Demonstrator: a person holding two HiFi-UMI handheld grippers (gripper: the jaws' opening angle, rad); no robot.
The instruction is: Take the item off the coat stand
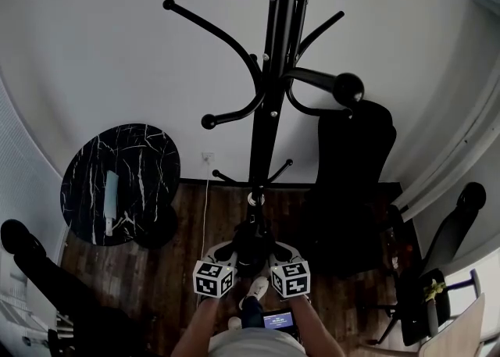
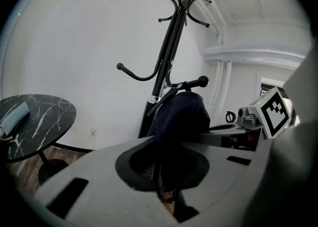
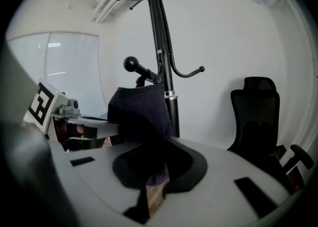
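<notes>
A black coat stand [image 1: 269, 90] rises in front of the white wall. A dark navy cloth item [image 1: 251, 248] sits low by its pole, between my two grippers. My left gripper [image 1: 234, 258] and right gripper [image 1: 272, 258] meet on it from either side. In the left gripper view the dark item [image 2: 180, 116] fills the jaws of the left gripper [image 2: 166, 181], which is shut on its lower edge. The right gripper [image 3: 154, 176] is likewise shut on the dark item [image 3: 140, 112]. A knobbed hook [image 2: 201, 80] stands just above the item's top; whether the item hangs on it is hidden.
A round black marble table [image 1: 148, 152] with a pale rolled thing [image 1: 111, 199] stands at the left. A black office chair [image 1: 353, 168] is right of the stand, another chair [image 1: 453, 230] further right. Dark wood floor [image 1: 172, 269] lies below.
</notes>
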